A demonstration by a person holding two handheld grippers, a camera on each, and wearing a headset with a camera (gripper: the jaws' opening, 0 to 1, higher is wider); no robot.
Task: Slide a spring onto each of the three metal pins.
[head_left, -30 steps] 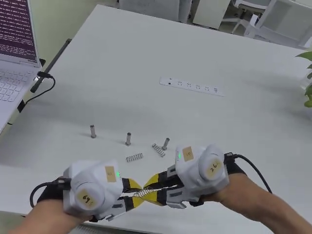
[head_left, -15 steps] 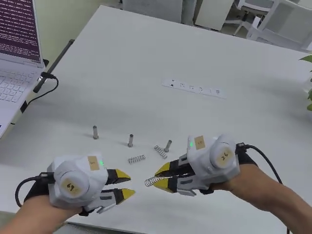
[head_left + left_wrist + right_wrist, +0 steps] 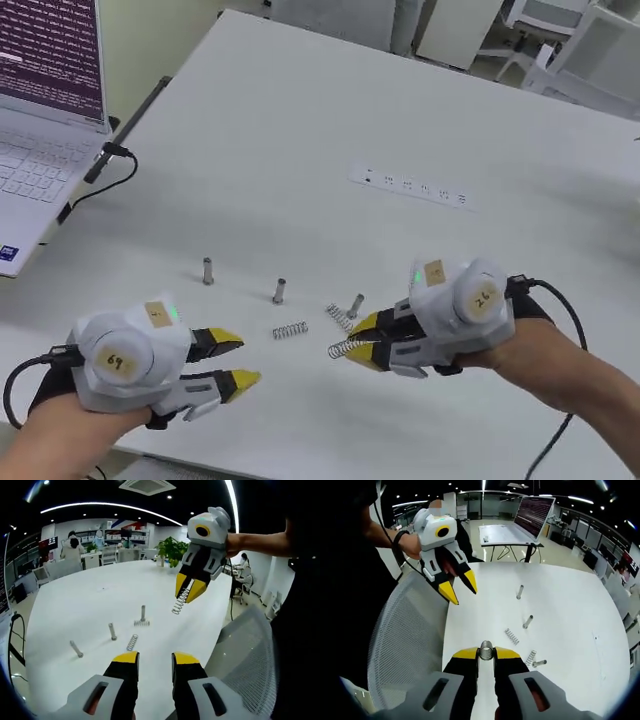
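The round sticker on the back of my left gripper reads 69, and the one on my right gripper reads 26. Each also carries a small tan label whose writing is too small to read. The laptop at the upper left of the head view shows lines of pale text on a dark purple screen, too fine to make out, and a black cable is plugged into its side. My left gripper sits at the lower left of the frame, jaws apart with nothing between them. My right gripper is clamped on one spring, which sticks out leftward from the yellow tips, lifted off the table. The three metal pins sit in a row at mid-frame, with two loose springs lying by the middle and right ones. The white table is plain and matt, with a white power strip right of centre. Beyond it are white chairs, a potted plant and the ceiling lights of an open office.
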